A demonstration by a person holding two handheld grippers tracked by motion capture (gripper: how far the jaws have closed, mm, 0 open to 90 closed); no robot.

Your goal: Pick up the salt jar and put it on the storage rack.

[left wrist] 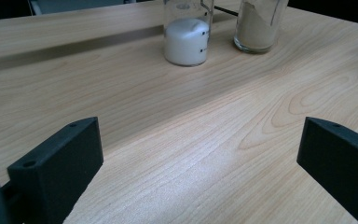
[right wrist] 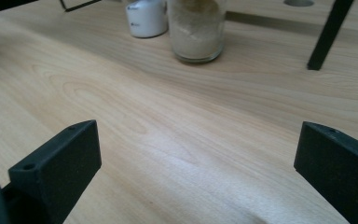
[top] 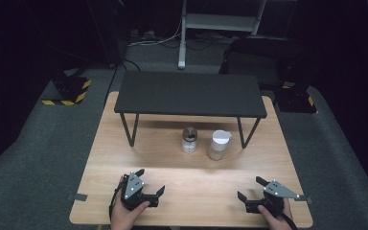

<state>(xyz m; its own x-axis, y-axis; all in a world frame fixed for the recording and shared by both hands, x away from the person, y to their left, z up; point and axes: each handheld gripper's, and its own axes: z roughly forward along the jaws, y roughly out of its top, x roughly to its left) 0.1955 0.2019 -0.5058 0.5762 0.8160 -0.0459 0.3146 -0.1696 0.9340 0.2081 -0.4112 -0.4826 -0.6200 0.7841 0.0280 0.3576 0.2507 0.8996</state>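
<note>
Resting at the frame's bottom, left tongs [top: 149, 181] and right tongs [top: 250, 189] gape wide, empty. Two glass jars, white powder jar [top: 189, 140] and tan powder jar [top: 218, 144], stand mid-frame before the black shelf [top: 190, 93]: likely fragile, slippery; grip mid-body. Gripper views reveal contents; the high view shows lids.

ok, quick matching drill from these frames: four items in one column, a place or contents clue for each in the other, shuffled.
Items:
1. metal-capped jar
2. white-lidded jar
3. black shelf
4. left gripper

Clues:
A. beige powder inside
B. stands on thin legs at the table's far side
C. white powder inside
D. open, near the table's front edge

Pairs: 1-C, 2-A, 3-B, 4-D
</note>
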